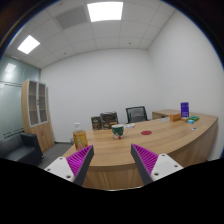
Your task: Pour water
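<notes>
My gripper (113, 161) is open, its two purple pads (81, 160) spread wide with nothing between them. It hangs well short of a curved wooden desk (150, 140). Far beyond the fingers, near the middle of the desk, stands a small green object (117, 130), possibly a cup. To its right a flat red thing (146, 131) lies on the desktop. No bottle or jug can be made out.
Two dark office chairs (135, 113) stand behind the desk. A wooden cabinet with glass doors (37, 110) is at the left wall. A purple box (184, 110) and small items sit at the desk's right end. Open floor lies at the left.
</notes>
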`<state>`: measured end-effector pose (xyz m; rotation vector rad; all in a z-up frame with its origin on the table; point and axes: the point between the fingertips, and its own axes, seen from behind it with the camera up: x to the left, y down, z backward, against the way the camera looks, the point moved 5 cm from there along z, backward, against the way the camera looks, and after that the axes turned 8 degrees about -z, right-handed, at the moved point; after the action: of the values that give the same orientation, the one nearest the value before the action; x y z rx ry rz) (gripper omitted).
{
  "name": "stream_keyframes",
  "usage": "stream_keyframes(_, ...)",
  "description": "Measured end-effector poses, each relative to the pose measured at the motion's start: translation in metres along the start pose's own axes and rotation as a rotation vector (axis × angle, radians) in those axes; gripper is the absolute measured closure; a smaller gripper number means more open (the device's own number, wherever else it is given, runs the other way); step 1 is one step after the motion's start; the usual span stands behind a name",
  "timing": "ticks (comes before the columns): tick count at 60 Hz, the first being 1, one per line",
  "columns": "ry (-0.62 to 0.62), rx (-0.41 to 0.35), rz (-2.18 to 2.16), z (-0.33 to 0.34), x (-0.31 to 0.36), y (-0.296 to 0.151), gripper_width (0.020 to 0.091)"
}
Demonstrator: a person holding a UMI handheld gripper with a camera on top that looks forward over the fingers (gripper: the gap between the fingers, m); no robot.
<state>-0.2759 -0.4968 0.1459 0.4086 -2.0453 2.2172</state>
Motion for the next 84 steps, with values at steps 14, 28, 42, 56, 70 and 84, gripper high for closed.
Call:
stream_keyframes(14, -0.041, 0.024, 0.059, -0.018, 0.026, 0.012, 0.0276)
stream_keyframes(28, -0.138, 0.055, 0.112, -0.077, 0.101, 0.04, 0.0275)
stream_keyframes(42, -0.15, 0.076, 0.145, -0.176, 0.148, 0.068, 0.0287)
stream_keyframes(56, -0.069, 0.061, 0.115, -0.248, 0.155, 0.07, 0.0289)
stream_keyframes(70, -0.054, 0.018, 0.148, -0.271, 0.158, 0.063, 0.0596)
stream_keyframes(84, -0.103, 0.055, 0.07, -0.287, 0.157, 0.06, 0.0673)
